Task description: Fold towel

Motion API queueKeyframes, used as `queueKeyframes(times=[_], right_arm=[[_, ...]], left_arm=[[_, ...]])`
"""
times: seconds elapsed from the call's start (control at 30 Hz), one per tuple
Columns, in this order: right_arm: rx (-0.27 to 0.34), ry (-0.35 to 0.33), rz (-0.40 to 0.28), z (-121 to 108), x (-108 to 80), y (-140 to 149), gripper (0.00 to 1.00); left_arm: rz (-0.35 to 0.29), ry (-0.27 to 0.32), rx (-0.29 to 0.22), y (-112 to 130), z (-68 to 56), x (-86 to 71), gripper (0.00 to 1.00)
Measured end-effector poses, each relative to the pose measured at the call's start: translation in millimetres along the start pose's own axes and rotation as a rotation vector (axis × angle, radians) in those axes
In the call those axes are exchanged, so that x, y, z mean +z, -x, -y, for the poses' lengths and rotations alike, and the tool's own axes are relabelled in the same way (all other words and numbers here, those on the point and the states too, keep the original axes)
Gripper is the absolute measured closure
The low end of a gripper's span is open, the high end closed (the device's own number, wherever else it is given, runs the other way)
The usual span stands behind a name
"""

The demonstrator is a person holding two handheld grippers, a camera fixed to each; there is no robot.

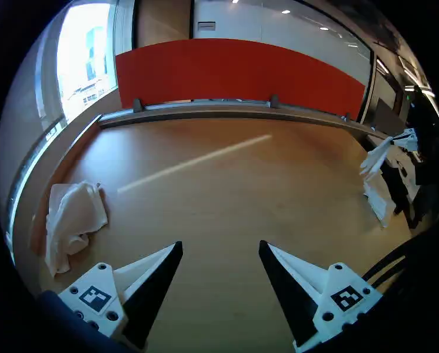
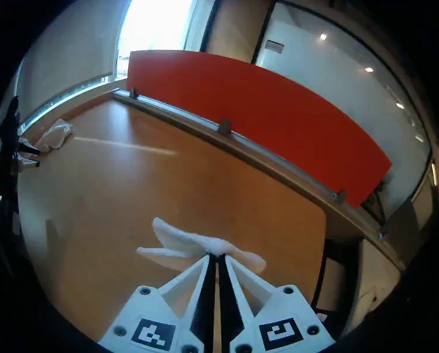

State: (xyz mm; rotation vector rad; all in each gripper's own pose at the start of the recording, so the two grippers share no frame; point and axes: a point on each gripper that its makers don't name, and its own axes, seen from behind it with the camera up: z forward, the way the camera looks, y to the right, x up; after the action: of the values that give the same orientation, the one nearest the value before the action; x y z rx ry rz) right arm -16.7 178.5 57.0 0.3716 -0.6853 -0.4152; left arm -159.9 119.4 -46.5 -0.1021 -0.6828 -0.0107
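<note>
Both views are brightly lit by daylight from a window (image 1: pixel 84 59), which is blown out to white. A pale streak of glare (image 1: pixel 196 162) is cast across the bench (image 1: pixel 249 206), and small ceiling lights (image 1: pixel 285 11) are seen as bright spots. Straight edges are bent by the fisheye lens, and the rim is darkened. The towel (image 2: pixel 190 244) in the right gripper view is rendered sharp, without motion blur.

Left tongs (image 1: pixel 219 244) spread wide, hovering over the wooden bench (image 1: pixel 231 194). A crumpled towel (image 1: pixel 72 220) lies at the left, by the bench edge. Far right, a hanging towel (image 1: pixel 377 179) droops from the right tongs (image 1: pixel 396 141). A red panel (image 1: pixel 237 70) lines the back.
</note>
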Motion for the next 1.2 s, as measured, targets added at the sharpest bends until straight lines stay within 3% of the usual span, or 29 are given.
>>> queueKeyframes(times=[0.27, 0.67, 0.97, 1.2], right_arm=[[0.035, 0.031, 0.037, -1.3, -23.3, 39.1, 0.97], [0.155, 0.093, 0.136, 4.8, -49.2, 135.0, 0.97], [0.259, 0.132, 0.192, 7.7, -44.9, 187.8, 0.97], [0.302, 0.148, 0.239, 10.1, -34.2, 216.4, 0.97]], left_arm=[[0.0, 0.011, 0.014, 0.0, -2.4, -1.1, 0.04], [0.014, 0.015, 0.038, 7.7, 0.6, -2.7, 0.04], [0.016, 0.014, 0.055, 9.0, 2.6, -5.6, 0.04], [0.019, 0.009, 0.062, 12.3, 4.1, -9.2, 0.04]])
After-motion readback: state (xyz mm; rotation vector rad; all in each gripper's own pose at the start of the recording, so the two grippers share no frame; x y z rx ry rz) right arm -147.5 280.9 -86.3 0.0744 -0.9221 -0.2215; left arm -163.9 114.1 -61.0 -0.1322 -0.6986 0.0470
